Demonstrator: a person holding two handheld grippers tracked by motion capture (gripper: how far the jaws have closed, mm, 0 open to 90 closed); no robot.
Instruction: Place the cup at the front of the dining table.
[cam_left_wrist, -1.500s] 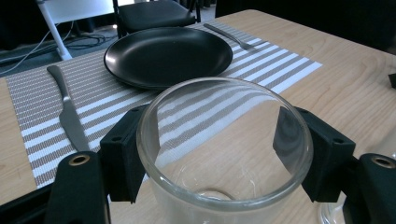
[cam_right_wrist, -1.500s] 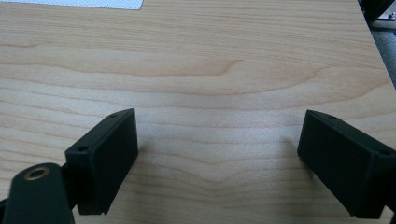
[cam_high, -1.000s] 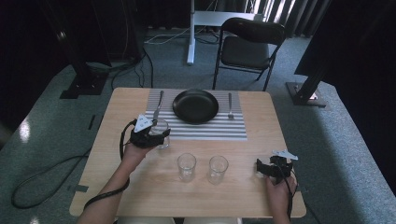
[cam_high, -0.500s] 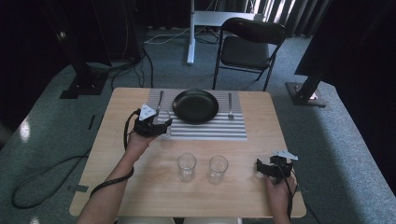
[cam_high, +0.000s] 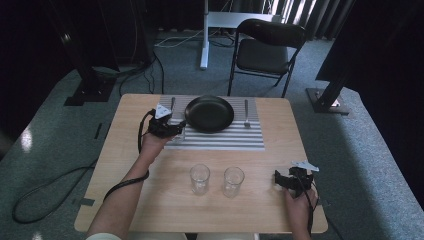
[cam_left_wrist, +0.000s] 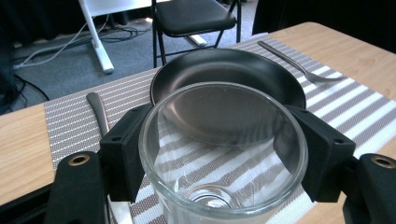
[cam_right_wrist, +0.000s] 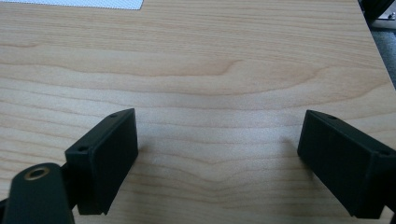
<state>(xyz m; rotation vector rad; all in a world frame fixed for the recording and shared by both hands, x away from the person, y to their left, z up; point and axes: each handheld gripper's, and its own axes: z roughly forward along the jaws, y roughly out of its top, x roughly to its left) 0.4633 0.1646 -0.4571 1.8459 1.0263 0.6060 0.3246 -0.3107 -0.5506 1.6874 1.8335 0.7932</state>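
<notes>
Gripping a clear glass (cam_left_wrist: 223, 154) between its two black jaws, my left gripper (cam_high: 172, 129) sits over the near-left corner of the striped placemat (cam_high: 220, 140), just beside the black plate (cam_high: 209, 113), with a knife (cam_left_wrist: 98, 112) on the mat to its left. My right gripper (cam_high: 287, 180) rests low on the wooden table (cam_high: 125, 150) at the near-right, jaws spread wide over bare wood. Two more glasses (cam_high: 200, 178) stand side by side near the table's front edge, between my two hands, and a fork (cam_high: 246, 112) lies right of the plate.

The high view looks down on the whole desk (cam_high: 150, 200) from its near edge. The left gripper view sits close, facing the plate (cam_left_wrist: 229, 70); the right gripper view hugs bare desk.
</notes>
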